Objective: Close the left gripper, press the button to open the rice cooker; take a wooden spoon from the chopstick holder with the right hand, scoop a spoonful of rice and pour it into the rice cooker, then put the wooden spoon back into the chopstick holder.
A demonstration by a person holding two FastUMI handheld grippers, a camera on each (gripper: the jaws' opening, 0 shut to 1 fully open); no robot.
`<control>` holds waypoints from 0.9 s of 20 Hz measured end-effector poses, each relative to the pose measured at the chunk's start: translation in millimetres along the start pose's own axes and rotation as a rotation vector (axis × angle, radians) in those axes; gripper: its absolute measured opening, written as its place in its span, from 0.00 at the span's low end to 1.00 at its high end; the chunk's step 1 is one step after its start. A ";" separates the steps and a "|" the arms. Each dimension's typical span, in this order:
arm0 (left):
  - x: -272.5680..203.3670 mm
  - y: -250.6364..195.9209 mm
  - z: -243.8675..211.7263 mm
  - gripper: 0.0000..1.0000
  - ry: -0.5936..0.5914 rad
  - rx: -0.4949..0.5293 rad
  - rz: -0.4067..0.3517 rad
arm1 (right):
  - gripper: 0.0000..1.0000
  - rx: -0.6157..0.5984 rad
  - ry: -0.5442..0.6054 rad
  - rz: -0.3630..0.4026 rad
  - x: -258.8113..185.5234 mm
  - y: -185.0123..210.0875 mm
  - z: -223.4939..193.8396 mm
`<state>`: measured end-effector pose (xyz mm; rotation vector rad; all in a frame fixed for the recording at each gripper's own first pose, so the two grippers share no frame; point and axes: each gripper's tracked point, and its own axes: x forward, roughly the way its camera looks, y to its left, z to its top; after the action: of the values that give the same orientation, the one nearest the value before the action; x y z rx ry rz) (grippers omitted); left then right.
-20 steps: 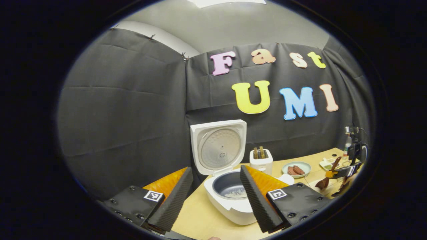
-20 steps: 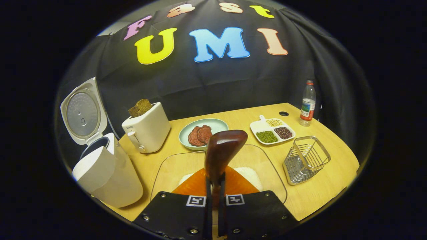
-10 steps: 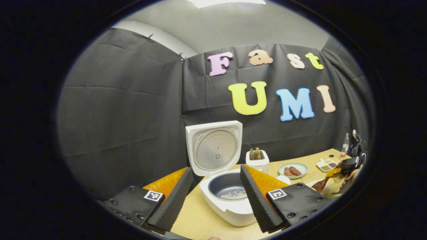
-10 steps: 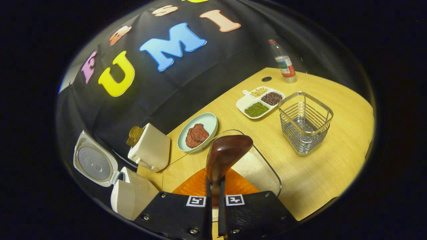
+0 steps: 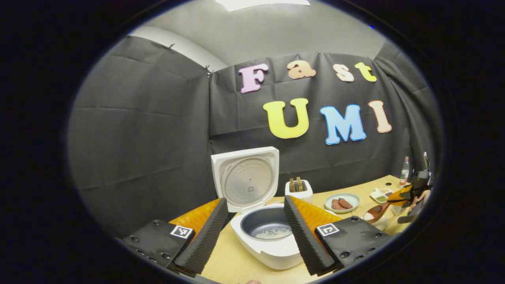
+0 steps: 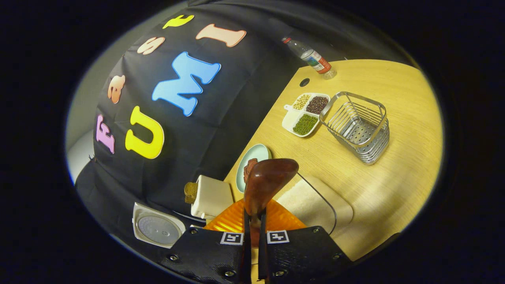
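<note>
left gripper (image 5: pixel 252 232) | black plates, orange ribbed fingers, square markers, screws

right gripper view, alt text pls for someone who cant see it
The right gripper is shut on a wooden spoon, tilted over a clear rice container on a wooden table. Beyond stand an empty wire chopstick holder, a toaster and the rice cooker's open lid.

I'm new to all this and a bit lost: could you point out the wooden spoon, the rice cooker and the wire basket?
wooden spoon (image 6: pixel 265 186), right gripper view, on the back of its bowl.
rice cooker (image 5: pixel 272 249), left gripper view, on its white front rim.
wire basket (image 6: pixel 361 128), right gripper view, on its near wire wall.
</note>
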<state>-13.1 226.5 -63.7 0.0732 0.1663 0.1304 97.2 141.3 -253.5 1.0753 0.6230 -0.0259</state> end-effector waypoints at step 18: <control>-14.5 49.1 -15.6 0.98 0.022 -0.046 0.108 | 0.07 0.027 0.170 0.260 14.5 140.1 -53.8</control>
<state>-36.0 274.1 -72.6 0.0344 0.1808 0.2425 128.4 258.7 -164.1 1.1854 0.6318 0.2855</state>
